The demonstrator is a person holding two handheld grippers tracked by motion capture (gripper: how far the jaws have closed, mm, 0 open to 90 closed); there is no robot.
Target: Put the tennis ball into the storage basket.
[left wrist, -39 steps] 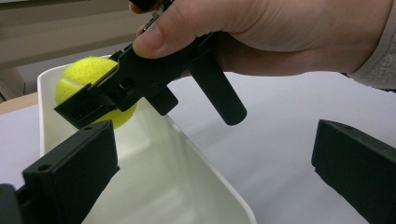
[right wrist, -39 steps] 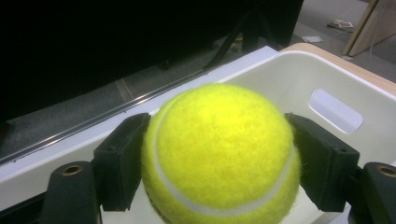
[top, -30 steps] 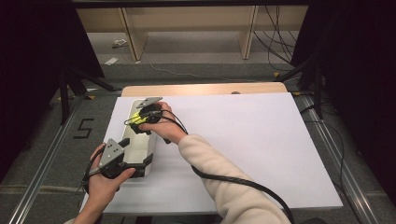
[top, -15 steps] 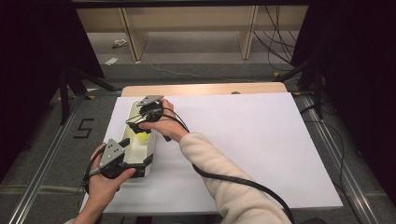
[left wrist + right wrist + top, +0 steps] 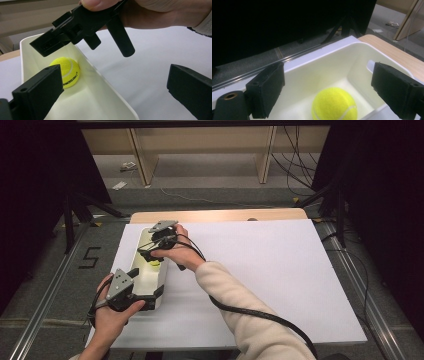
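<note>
Item: tennis ball (image 5: 334, 104), now lying loose in the white bin (image 5: 142, 285), left of frame. Your right gripper (image 5: 156, 246) is hovering above it, jaws spread wide, having let it go. Your left gripper (image 5: 134, 292), jaws apart, is straddling the bin's near wall.

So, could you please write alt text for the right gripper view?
A yellow tennis ball lies in a white bin, seen between the right gripper's two black jaws, which stand wide apart above it. Beyond the bin are a wooden table edge and dark floor.
</note>
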